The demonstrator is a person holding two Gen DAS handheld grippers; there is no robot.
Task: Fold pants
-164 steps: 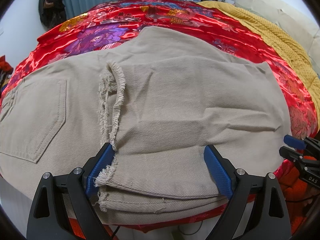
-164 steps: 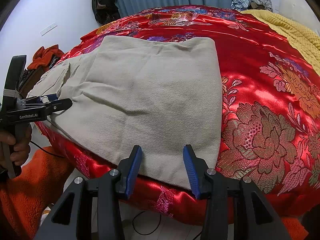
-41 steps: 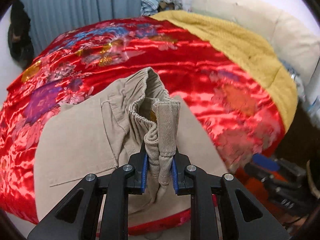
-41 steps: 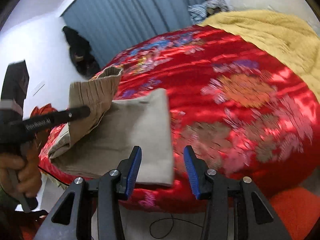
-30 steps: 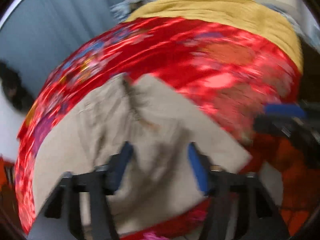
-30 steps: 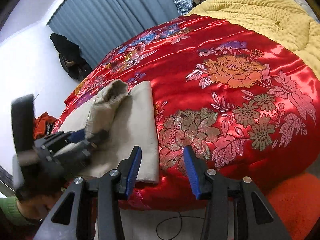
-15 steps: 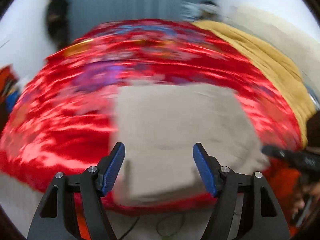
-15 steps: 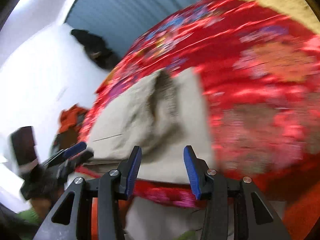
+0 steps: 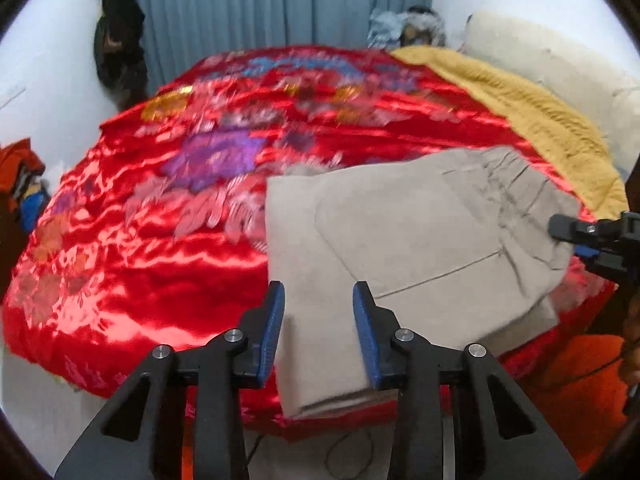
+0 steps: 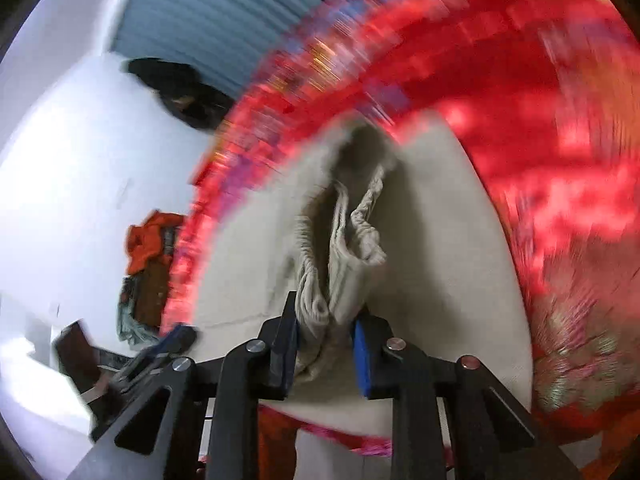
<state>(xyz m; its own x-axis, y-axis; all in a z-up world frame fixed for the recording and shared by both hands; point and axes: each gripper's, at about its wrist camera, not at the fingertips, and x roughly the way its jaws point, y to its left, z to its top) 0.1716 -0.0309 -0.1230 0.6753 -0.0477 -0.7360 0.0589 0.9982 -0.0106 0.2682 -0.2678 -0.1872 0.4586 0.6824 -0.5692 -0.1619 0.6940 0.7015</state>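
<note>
Left gripper (image 9: 319, 328) has dropped the waistband (image 10: 340, 264), jaws closing empty over the pants (image 9: 404, 248) folded on the red bedspread (image 9: 152, 248); right gripper (image 10: 325, 354) closing on it—final tidy, I'd guess.

Red floral bedspread (image 9: 160, 272) covering bed; yellow blanket (image 9: 532, 120) lying along its far right; blue curtain (image 9: 272, 4) hanging behind; dark coat (image 9: 120, 36) hanging left.

Matt beige twill pants (image 9: 404, 240) lie on glossy red satin bedspread (image 9: 160, 248).
</note>
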